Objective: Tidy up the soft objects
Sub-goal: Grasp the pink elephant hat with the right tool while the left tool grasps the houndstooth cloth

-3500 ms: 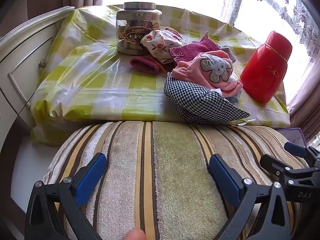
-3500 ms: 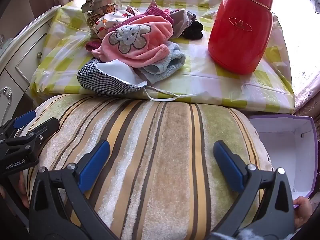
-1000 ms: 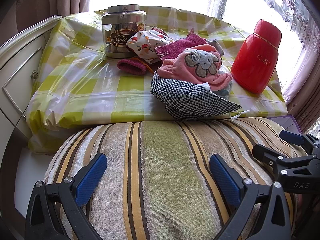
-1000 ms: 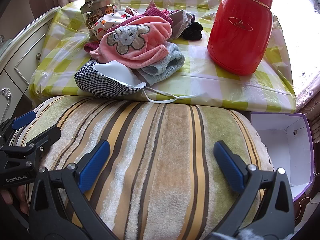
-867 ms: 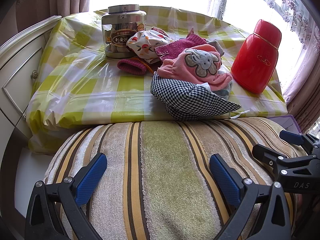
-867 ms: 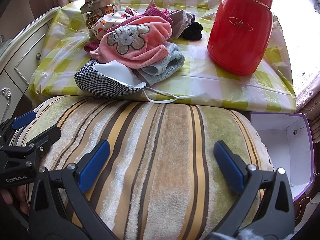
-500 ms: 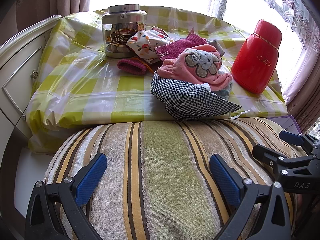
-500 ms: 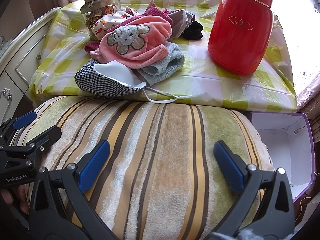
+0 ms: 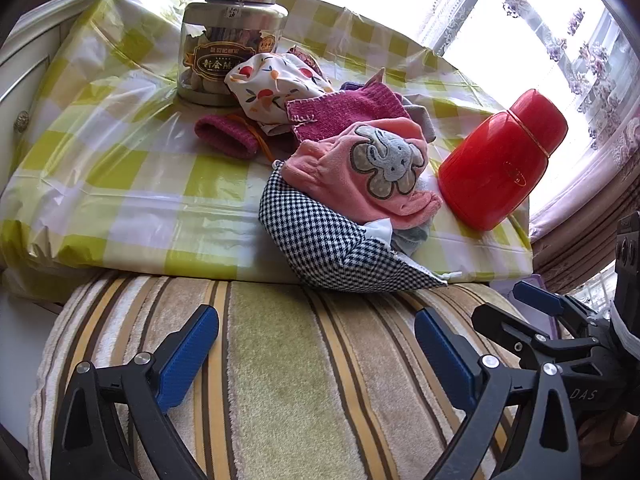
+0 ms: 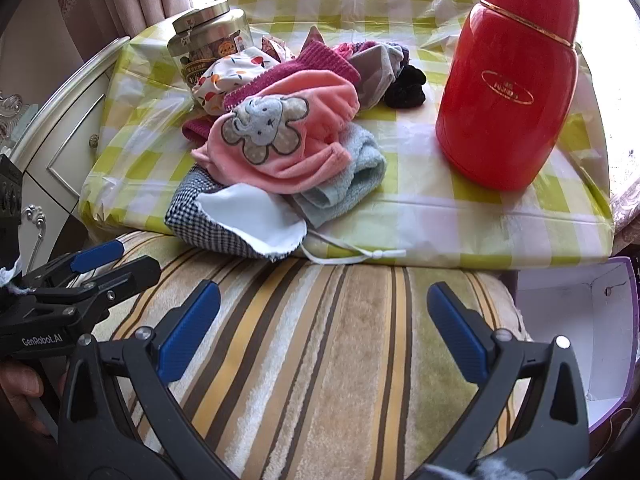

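Pink hat (image 10: 280, 136), checked cloth (image 9: 332, 236) and other soft things lie heaped near the table's (image 9: 120, 168) front edge, none sorted yet. Both the left gripper (image 9: 316, 344) and right gripper (image 10: 320, 316) hang empty with jaws apart over a striped cushion (image 10: 320, 360); everything remains to do.

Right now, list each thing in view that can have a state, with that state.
left gripper: open, empty, over the striped cushion.
right gripper: open, empty.
jar: upright, lid on.
red flask: upright, capped.
purple box: open, nothing seen inside.
pink elephant hat: on top of the pile.
checked mask: at the table's edge, overhanging.
blue towel: folded, under the hat.
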Demonstrator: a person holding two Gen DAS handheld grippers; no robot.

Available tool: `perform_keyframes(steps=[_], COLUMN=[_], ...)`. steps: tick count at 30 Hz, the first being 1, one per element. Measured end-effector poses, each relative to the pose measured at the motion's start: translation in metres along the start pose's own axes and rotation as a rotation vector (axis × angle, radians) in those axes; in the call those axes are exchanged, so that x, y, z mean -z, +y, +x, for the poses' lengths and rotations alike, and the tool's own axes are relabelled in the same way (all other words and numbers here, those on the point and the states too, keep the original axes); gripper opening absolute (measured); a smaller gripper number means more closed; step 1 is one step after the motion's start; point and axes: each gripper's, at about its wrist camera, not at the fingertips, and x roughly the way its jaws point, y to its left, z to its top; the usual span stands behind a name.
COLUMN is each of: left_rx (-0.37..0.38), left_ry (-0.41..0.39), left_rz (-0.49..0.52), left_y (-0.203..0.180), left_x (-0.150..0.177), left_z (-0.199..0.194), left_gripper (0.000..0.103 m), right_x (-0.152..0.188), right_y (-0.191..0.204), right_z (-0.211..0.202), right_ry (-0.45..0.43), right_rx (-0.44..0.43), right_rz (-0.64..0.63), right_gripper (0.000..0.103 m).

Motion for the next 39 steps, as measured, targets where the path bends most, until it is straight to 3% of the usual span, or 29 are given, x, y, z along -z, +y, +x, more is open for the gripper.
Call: perform_keyframes(steps=[6, 14, 26, 31, 34, 36, 38, 39], left_rx=[0.099, 0.148, 0.156, 0.155, 0.161, 0.164, 0.169, 0.176], left_ry=[0.029, 0.093, 0.077, 0.062, 0.052, 0.059, 0.067, 0.074], left_rz=[-0.108, -0.241, -0.255, -0.278, -0.300, -0.300, -0.289, -0.284], left_y=[0.007, 0.026, 0.034, 0.040, 0.045, 0.046, 0.044, 0.042], left_x=[-0.022, -0.040, -0.036, -0.035, -0.034, -0.034, -0.034, -0.033], left_z=[0.019, 0.055, 0.062, 0.060, 0.060, 0.061, 0.062, 0.064], left_gripper=[0.096, 0.084, 0.084, 0.080, 0.075, 0.071, 0.060, 0.048], right_x=[-0.041, -0.088, -0.110, -0.104, -0.099, -0.096, -0.093, -0.093], right_y=[-0.005, 0.010, 0.029, 0.027, 0.023, 0.019, 0.016, 0.017], right_z=[0.000, 0.031, 0.100, 0.109, 0.106, 0.099, 0.088, 0.083], right_ry=[-0.036, -0.018, 0.036, 0.068, 0.057, 0.033, 0.000, -0.020], right_rx=[-0.021, -0.067, -0.034, -0.102, -0.140, -0.155, -0.175, -0.178], right_rz=[0.013, 0.020, 0.052, 0.041, 0.048, 0.049, 0.049, 0.043], right_gripper=[0.103, 0.103, 0.100, 0.039, 0.026, 0.026, 0.025, 0.025])
